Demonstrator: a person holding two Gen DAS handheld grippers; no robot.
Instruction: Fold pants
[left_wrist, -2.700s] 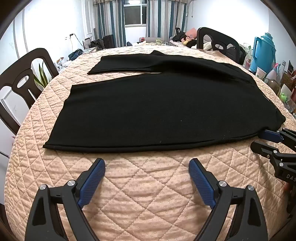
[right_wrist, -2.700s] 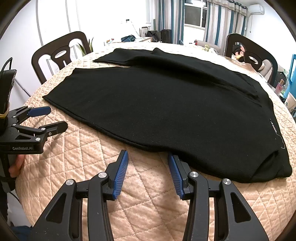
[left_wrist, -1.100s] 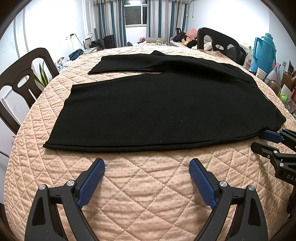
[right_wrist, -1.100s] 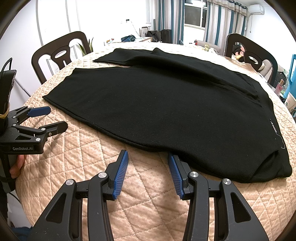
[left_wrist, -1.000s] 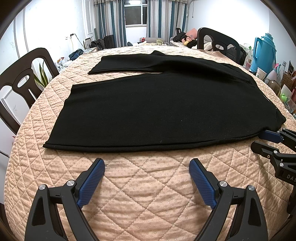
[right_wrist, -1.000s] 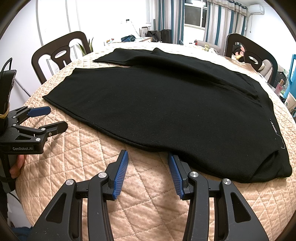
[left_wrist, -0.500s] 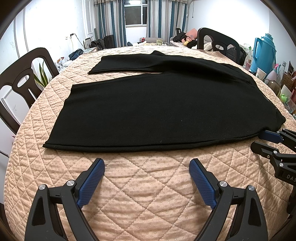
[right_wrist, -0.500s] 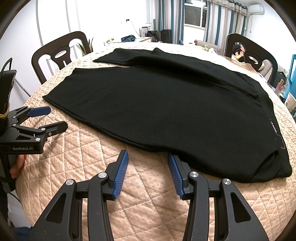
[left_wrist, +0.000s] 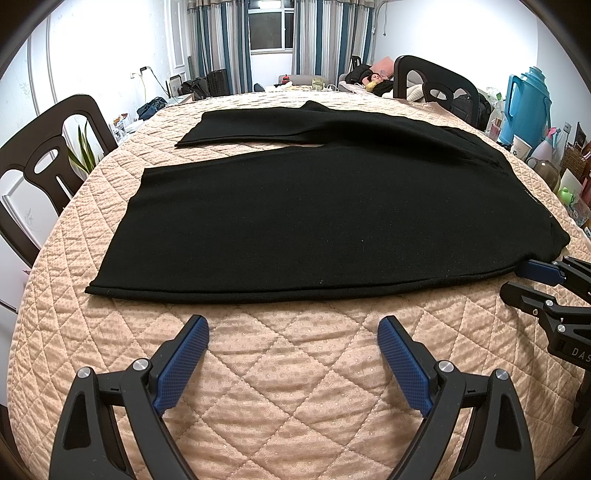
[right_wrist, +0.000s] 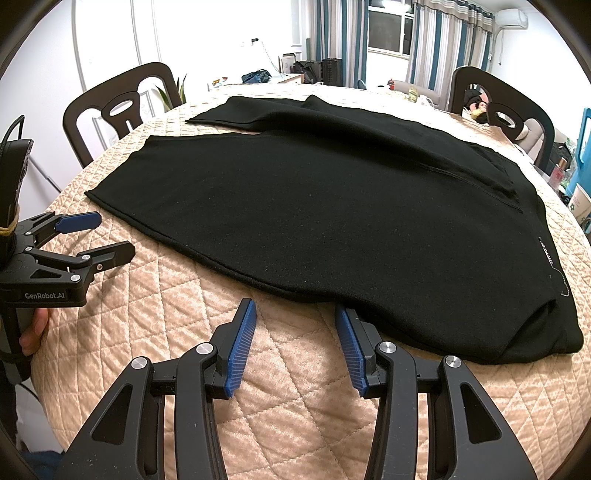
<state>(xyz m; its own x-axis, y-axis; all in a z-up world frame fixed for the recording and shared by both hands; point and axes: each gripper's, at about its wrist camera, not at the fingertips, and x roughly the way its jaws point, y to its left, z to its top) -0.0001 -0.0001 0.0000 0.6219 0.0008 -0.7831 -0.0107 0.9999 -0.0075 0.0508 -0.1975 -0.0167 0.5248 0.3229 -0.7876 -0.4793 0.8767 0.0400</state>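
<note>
Black pants (left_wrist: 325, 218) lie spread flat on a round table with a peach quilted cover (left_wrist: 288, 373), legs to the left, waist to the right; they also show in the right wrist view (right_wrist: 332, 206). My left gripper (left_wrist: 291, 332) is open and empty, just short of the near leg's edge. My right gripper (right_wrist: 293, 317) is open and empty at the near edge, close to the waist. Each gripper shows in the other's view: the right one (left_wrist: 524, 280), the left one (right_wrist: 110, 236).
Dark wooden chairs stand at the left (left_wrist: 40, 162) and the far right (left_wrist: 436, 85). A blue jug (left_wrist: 528, 103), cups and small items crowd the table's right edge. A quilt strip runs between me and the pants.
</note>
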